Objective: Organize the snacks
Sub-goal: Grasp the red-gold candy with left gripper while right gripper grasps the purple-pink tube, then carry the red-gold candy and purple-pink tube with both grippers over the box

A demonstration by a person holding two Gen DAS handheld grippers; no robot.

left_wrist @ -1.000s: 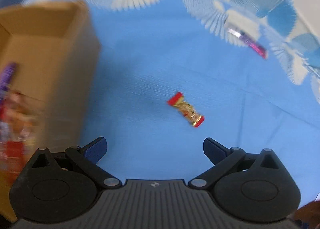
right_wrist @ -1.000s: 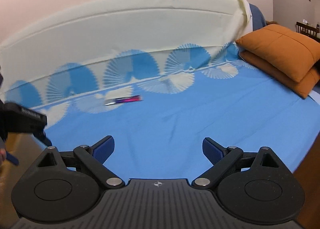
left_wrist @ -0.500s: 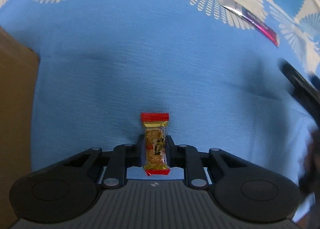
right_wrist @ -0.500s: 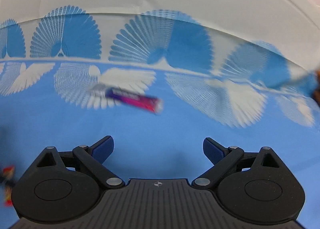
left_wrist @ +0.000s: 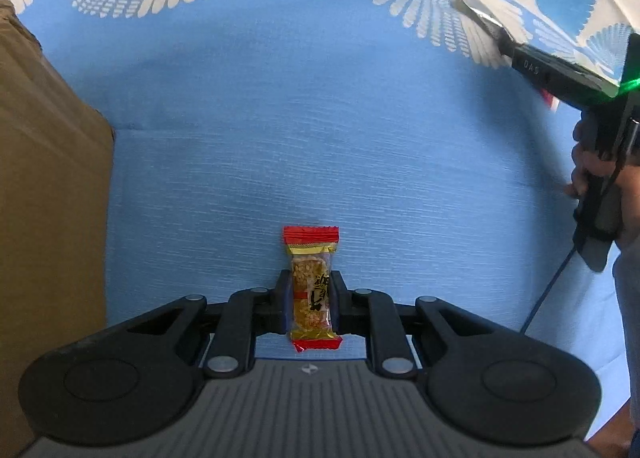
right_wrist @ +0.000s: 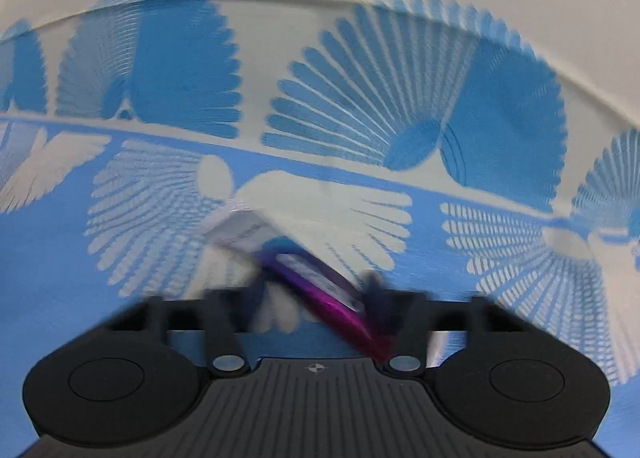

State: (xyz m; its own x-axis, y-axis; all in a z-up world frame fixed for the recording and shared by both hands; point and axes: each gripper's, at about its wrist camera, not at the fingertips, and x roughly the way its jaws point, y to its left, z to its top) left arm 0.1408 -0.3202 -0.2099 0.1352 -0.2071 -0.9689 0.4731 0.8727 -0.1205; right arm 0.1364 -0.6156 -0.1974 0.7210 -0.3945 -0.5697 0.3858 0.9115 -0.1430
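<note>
left gripper (left_wrist: 311,304) clamps one red-gold snack (left_wrist: 311,286); right gripper (right_wrist: 316,298) closing around one purple bar (right_wrist: 316,282).

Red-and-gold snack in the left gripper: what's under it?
Under the red-and-gold snack, clamped in the left gripper, only blue bedsheet shows. The patch directly beneath the wrapper is covered, so contact is unclear.

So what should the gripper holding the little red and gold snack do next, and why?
Probably lift it and carry it toward the cardboard box on its left. The left gripper is already shut on the red and gold snack, which still sits low over the blue sheet, and the box seems to be where snacks go.
</note>
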